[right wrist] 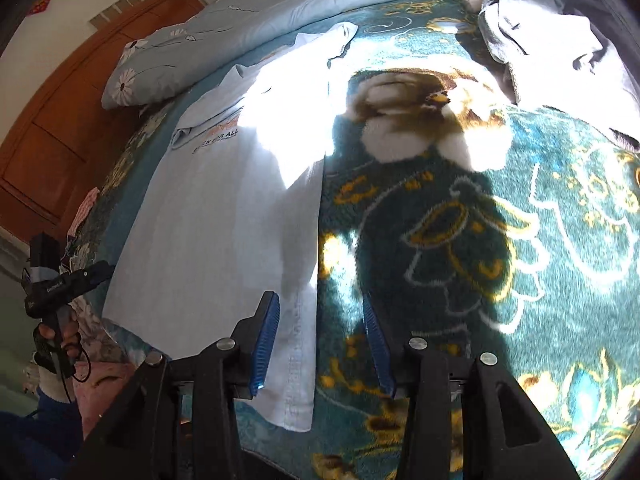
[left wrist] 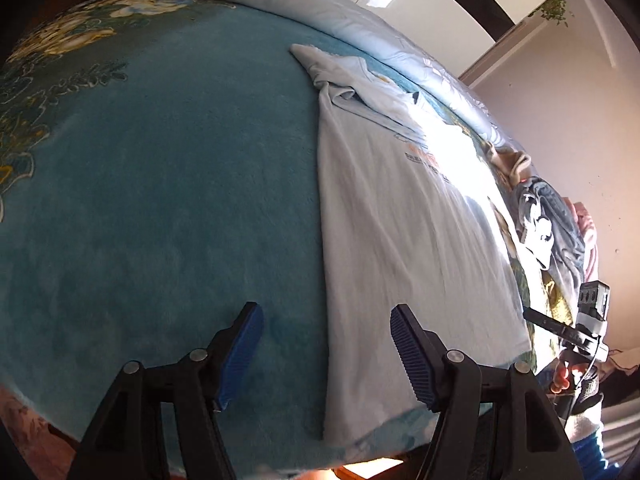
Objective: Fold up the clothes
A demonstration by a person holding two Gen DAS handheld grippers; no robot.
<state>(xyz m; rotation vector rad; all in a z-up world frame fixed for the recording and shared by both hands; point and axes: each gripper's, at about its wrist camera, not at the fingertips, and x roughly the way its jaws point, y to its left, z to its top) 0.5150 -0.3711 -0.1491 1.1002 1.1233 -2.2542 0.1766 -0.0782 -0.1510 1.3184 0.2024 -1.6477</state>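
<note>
A pale blue T-shirt [left wrist: 400,232] lies flat on the teal blanket, sides folded in to a long strip, printed text near its chest; it also shows in the right wrist view [right wrist: 216,232]. My left gripper [left wrist: 326,356] is open and empty, its jaws astride the shirt's left edge near the hem. My right gripper [right wrist: 320,344] is open and empty, its jaws astride the shirt's right edge near the hem. Each gripper shows in the other's view: the right one [left wrist: 576,332], the left one [right wrist: 60,288].
The teal blanket [left wrist: 160,200] with floral pattern [right wrist: 480,240] covers the bed. A daisy-print quilt [right wrist: 240,20] lies along the far side. A heap of grey clothes [right wrist: 560,48] sits at the right, also in the left wrist view [left wrist: 548,220]. A wooden wardrobe [right wrist: 60,128] stands at left.
</note>
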